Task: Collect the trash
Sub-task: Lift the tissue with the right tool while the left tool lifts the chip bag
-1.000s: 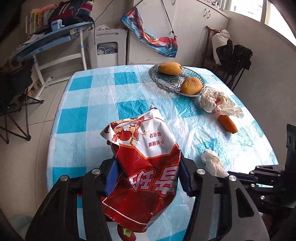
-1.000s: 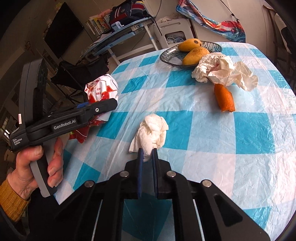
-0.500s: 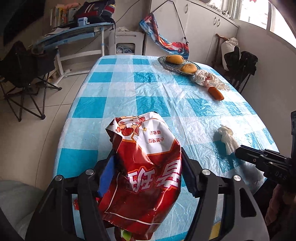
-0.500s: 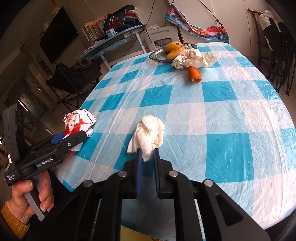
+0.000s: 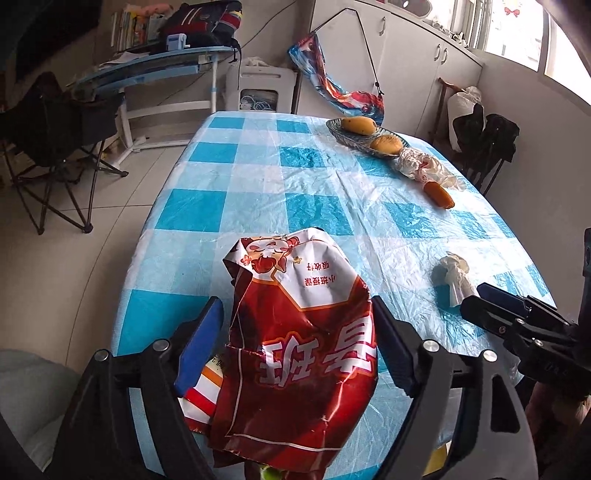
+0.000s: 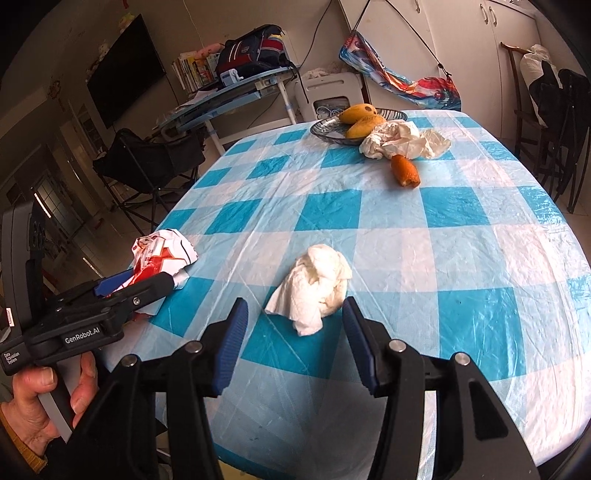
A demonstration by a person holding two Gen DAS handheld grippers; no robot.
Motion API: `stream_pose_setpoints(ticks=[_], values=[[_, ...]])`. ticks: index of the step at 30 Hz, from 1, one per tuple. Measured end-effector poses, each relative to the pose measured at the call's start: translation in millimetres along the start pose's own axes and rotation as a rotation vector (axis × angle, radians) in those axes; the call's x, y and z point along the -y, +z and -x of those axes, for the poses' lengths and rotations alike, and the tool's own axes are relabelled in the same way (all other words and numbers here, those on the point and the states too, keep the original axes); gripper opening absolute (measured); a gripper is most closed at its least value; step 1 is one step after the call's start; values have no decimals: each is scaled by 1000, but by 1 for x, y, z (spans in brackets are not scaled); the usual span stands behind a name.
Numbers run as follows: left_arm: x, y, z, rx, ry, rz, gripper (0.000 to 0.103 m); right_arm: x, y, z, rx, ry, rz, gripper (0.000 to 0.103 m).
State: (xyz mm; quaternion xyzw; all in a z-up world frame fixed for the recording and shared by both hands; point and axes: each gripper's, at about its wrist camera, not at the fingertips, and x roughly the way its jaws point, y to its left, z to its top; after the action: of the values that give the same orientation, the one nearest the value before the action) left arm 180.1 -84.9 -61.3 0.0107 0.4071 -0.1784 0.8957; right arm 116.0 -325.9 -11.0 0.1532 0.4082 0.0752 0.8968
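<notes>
Reading "GenRobot.AI" on left gripper (image 6: 147,291), lower left | jaws just opened, red snack bag (image 5: 299,354) between | right gripper (image 6: 291,332) jaws just opened, white tissue (image 6: 314,291) unclamped.

- A home, in a combined dining and living room.
- A dining tabletop (image 6: 461,236) under a blue-and-white checked plastic cover carries a fruit dish (image 6: 325,130) with mangoes (image 6: 357,112).
- A wall-mounted television (image 6: 125,70) hangs on the far wall.
- A tilting study desk (image 6: 236,94) holds a backpack (image 6: 255,48) and a row of books (image 6: 192,70) (a child's homework corner, by the look of it).
- White cabinets (image 5: 413,62) run under a bright window (image 5: 517,29).
- A folding camp chair (image 5: 48,133) stands on the tiled floor (image 5: 85,240), and a dark chair (image 5: 487,144) draped with clothes stands by the wall.
</notes>
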Motion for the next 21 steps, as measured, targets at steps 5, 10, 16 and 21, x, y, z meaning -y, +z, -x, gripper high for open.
stream_pose_setpoints(ticks=[5,10,16,21], values=[[3,-1,-2,5,-13,-3,77,6,0,0,10,-5,-27,43],[12,-2,0,9,-60,-30,59,6,-2,-1,0,-8,-16,14],[15,-5,18,41,-78,-9,57,-2,-5,13,11,23,0,8],[13,-16,39,59,-75,19,57,-10,-15,33,26,61,-12,8]])
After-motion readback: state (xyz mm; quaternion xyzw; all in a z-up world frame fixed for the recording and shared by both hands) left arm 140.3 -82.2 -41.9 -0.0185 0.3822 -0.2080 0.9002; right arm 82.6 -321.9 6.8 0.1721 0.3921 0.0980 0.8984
